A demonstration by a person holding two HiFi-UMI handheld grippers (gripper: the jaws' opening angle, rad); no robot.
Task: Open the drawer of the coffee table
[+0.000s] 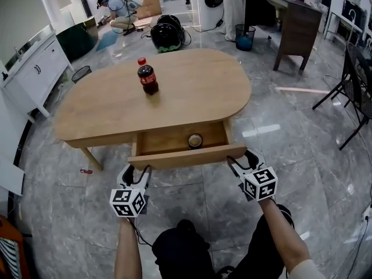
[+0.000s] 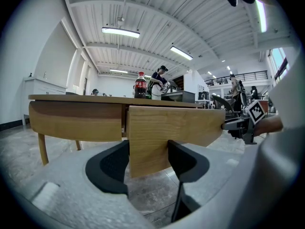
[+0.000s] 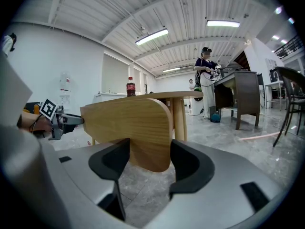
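**Drawer open, a gripper clamped on each end of its front**

The light wooden oval coffee table [image 1: 192, 92] stands on grey marble-look floor tiles [image 1: 192, 208], its wide, shallow wooden drawer [image 1: 168, 139] drawn out of the near side toward the person. The drawer's long axis runs left to right, parallel to the table's near edge, and its open top faces up. A small round dark object [image 1: 195, 140] lies inside, right of centre.

The left gripper [image 1: 137, 170] has its black jaws closed on the left end of the flat wooden drawer front [image 1: 186, 156], the panel filling the gap between them. The right gripper [image 1: 241, 157] grips the rounded right end the same way.

A dark cola bottle with a red cap [image 1: 147, 78] stands upright on the tabletop, behind the drawer.
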